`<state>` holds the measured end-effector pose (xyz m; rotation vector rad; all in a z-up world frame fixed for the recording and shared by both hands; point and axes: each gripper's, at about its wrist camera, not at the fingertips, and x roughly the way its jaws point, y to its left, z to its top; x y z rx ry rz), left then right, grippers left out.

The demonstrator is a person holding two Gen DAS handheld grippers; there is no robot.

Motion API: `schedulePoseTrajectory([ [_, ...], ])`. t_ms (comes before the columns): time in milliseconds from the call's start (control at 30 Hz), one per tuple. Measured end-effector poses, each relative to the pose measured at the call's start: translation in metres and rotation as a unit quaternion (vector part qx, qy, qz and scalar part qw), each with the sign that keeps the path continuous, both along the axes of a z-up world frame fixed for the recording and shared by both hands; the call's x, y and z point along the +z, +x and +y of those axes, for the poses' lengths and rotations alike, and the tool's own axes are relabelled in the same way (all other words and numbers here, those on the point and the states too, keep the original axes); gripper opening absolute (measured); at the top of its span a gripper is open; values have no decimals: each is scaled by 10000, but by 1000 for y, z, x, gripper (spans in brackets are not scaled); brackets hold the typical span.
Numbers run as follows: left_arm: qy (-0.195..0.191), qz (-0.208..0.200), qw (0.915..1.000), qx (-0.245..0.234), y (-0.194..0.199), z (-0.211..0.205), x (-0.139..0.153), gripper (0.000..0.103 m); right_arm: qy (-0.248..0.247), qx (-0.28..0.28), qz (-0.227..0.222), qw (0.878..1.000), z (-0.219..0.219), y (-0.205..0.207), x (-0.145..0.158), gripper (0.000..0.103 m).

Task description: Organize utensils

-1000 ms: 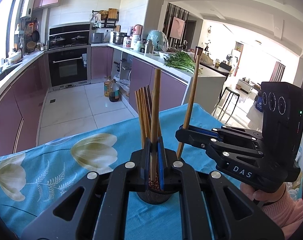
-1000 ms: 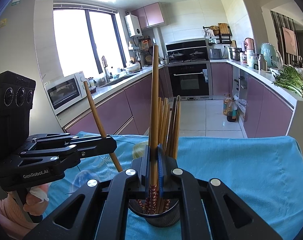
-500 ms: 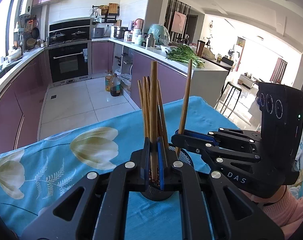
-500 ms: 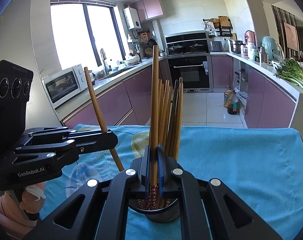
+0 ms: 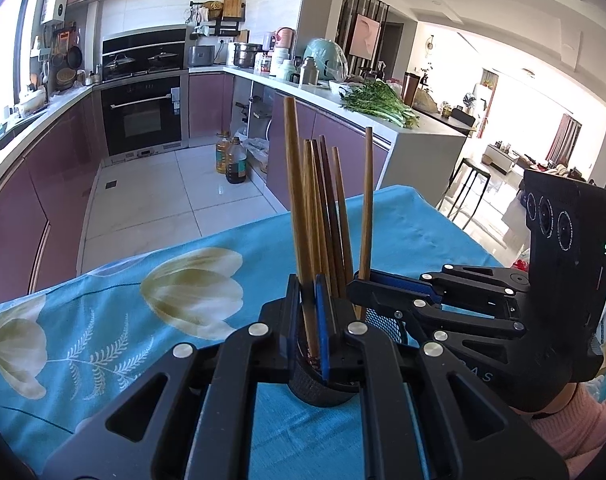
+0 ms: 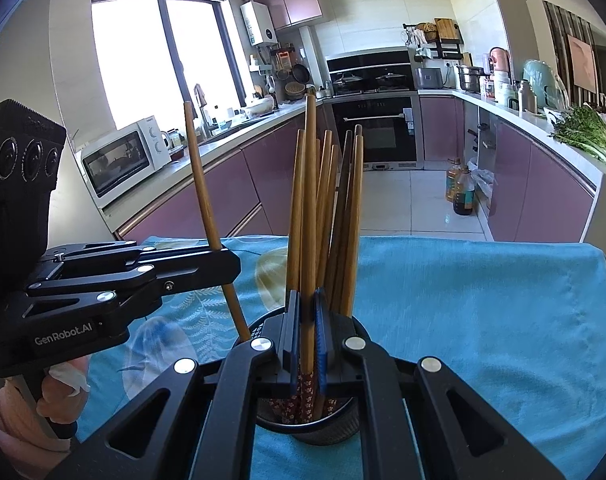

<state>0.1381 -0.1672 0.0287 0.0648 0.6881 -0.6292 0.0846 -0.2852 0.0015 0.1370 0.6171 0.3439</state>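
In the right wrist view alone, patterned chopstick tips (image 6: 305,394) show inside the holder (image 6: 327,426).

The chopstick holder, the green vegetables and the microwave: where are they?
Chopstick holder (image 6: 327,428): right wrist view, its dark mesh wall.
Green vegetables (image 5: 377,100): left wrist view, the leafy middle of the bunch.
Microwave (image 6: 119,164): right wrist view, its glass door.

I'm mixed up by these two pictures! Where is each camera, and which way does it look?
Left wrist view: sits on the left hand-held gripper, looks past the black mesh holder toward the dining room; a pink sleeve shows.
Right wrist view: sits on the right hand-held gripper, looks toward the window; a hand shows.
Both share the brown wooden chopsticks and blue flowered tablecloth.
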Motion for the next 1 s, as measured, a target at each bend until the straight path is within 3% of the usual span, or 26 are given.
schedulePoseTrajectory([
  [633, -53, 283, 9996, -33, 15, 0, -18, 9, 27, -48, 96, 9999, -4, 7, -3, 7],
  [733, -125, 270, 9996, 2, 13, 6, -18, 17, 24, -34, 49, 10000, -4, 5, -1, 7],
  [967, -200, -33, 9991, 376, -3, 26, -14, 37, 15, -66, -69, 10000, -3, -6, 0, 28],
  [1000, -191, -125, 9986, 468, -7, 30, -14, 41, 8, -90, -104, 9999, -3, -8, 0, 37],
])
